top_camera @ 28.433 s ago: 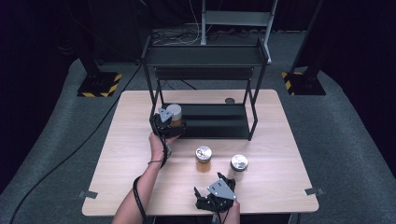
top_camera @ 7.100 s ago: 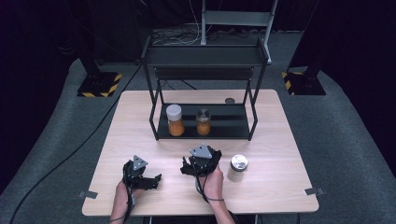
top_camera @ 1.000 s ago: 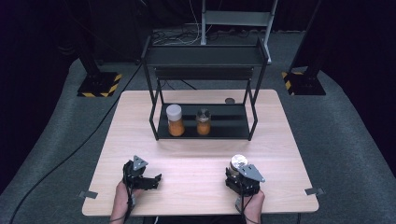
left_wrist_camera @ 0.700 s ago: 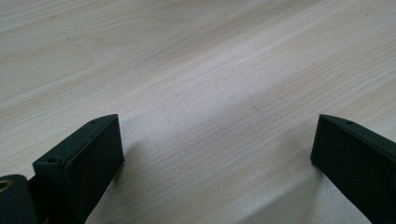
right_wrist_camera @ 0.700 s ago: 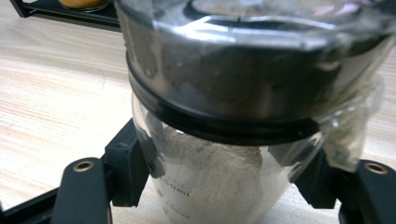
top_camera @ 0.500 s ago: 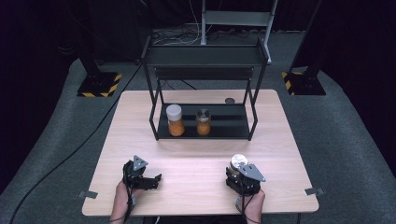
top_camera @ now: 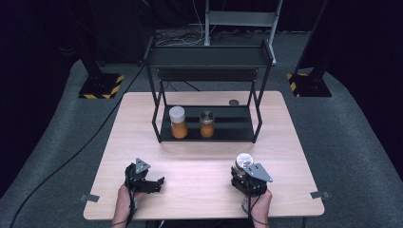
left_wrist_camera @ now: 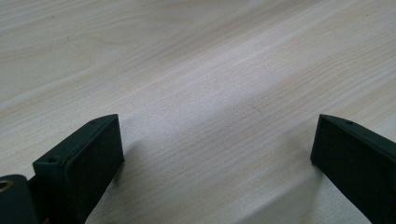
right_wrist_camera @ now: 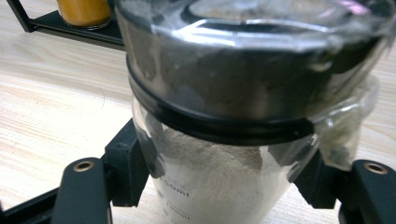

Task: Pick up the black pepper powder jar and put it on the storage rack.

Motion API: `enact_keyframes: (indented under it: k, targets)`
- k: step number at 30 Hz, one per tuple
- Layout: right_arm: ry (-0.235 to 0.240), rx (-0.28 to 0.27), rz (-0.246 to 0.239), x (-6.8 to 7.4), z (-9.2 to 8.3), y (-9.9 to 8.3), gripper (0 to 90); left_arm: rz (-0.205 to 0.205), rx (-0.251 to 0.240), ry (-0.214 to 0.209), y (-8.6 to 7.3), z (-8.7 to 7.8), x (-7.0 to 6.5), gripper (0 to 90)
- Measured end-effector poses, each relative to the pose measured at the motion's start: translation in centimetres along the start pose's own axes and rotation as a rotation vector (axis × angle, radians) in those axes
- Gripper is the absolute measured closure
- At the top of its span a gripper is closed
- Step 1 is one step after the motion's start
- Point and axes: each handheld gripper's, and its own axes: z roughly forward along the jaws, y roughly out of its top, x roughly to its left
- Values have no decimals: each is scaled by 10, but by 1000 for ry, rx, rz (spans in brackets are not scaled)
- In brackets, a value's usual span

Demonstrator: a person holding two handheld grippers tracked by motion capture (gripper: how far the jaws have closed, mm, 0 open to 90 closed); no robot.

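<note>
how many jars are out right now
3. Two orange-filled jars stand on the rack's bottom shelf: a white-lidded jar and a smaller jar beside it. A third jar, holding pale powder, sits gripped in the right gripper near the table's front edge.

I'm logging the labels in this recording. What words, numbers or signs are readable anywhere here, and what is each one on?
"50ml": printed on the glass of the jar that the right gripper is shut on; a digit may be cut off in front.
A second printed line lower on the same jar: too blurred to read.
The yellow-and-black stripes on the stand bases on the floor: a warning pattern, no words.
The two jars on the shelf: no readable label.
</note>
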Motion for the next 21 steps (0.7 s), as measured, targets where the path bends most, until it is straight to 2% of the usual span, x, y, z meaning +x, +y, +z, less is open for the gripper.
enact_keyframes:
  k: [5, 17, 21]
  targets:
    - [2, -1, -12, 1, 1, 4, 301, -10, -3, -5, 0, 1, 0, 21]
    - [3, -6, -29, -2, 1, 12, 301, 8, -7, 9, 0, 0, -1, 21]
    - [3, -14, -28, -2, 1, 14, 301, 1, -3, 2, 0, 0, 0, 22]
